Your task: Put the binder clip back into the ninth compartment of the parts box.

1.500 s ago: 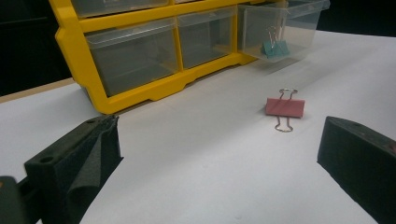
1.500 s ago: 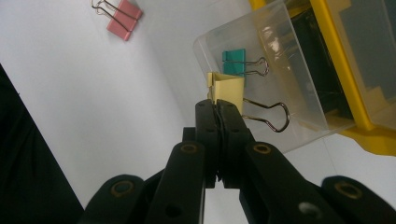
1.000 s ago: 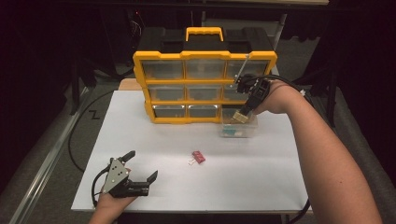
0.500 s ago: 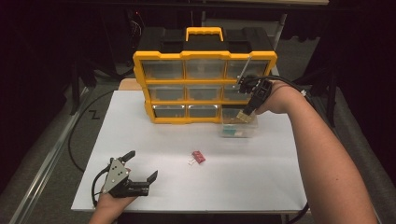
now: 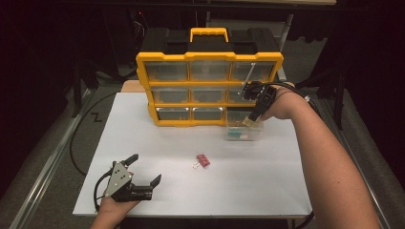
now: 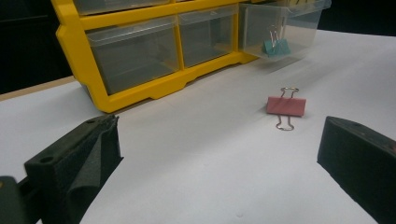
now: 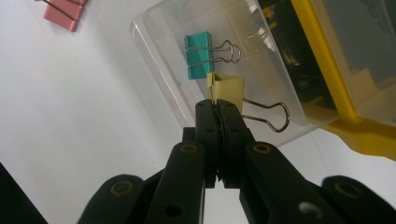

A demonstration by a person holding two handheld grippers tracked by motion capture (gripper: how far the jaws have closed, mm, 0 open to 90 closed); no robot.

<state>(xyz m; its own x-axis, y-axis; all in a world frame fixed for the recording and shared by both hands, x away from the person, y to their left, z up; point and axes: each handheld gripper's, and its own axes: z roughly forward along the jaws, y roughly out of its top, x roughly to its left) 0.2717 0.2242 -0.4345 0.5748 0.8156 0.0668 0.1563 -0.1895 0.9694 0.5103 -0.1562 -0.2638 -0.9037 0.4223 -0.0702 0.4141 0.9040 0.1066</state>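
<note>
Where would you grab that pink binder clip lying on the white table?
Grip the pink binder clip across its flat pink body, coming from above with one jaw on each broad face. It lies flat with its wire handles folded out along the table, too thin to pinch. The open left gripper is nearest.

Light falls from above onto the white table, which shows bright against dark, nearly black surroundings. The high view is soft and slightly grainy. In the left gripper view the near jaws are blurred, while the pink clip is sharp and casts a faint shadow. The right gripper view is washed out on the white surface, with glare on the clear drawer.
</note>
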